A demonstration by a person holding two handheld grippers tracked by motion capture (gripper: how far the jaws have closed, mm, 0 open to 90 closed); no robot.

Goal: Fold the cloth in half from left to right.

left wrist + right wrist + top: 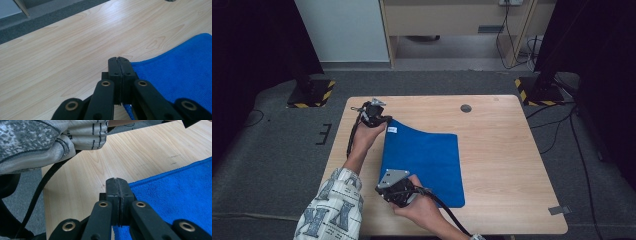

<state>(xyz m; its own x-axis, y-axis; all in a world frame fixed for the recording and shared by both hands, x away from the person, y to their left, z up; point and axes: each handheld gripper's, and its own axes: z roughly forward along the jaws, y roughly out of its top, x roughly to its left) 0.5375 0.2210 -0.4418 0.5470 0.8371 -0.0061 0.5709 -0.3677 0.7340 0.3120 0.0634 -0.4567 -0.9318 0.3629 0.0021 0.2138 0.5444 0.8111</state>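
Light wood tabletop (502, 165) is carrying one blue cloth (427, 160), lying left of centre, far-left corner lifting off the surface. Round grommet hole (466, 108) sitting near far edge.

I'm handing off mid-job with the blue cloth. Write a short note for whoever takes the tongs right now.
Left tongs: shut on the far left corner of the blue cloth, near its white tag; that corner looks lifted a little off the table.
Right tongs: shut on the near left corner of the same cloth.
Cloth: spread on the wooden table, right half lying flat, no fold visible.
Done: both left corners gripped.
Left: probably carry the left edge across to the right edge to fold it, then release. Keep both hands level so the edge stays straight.
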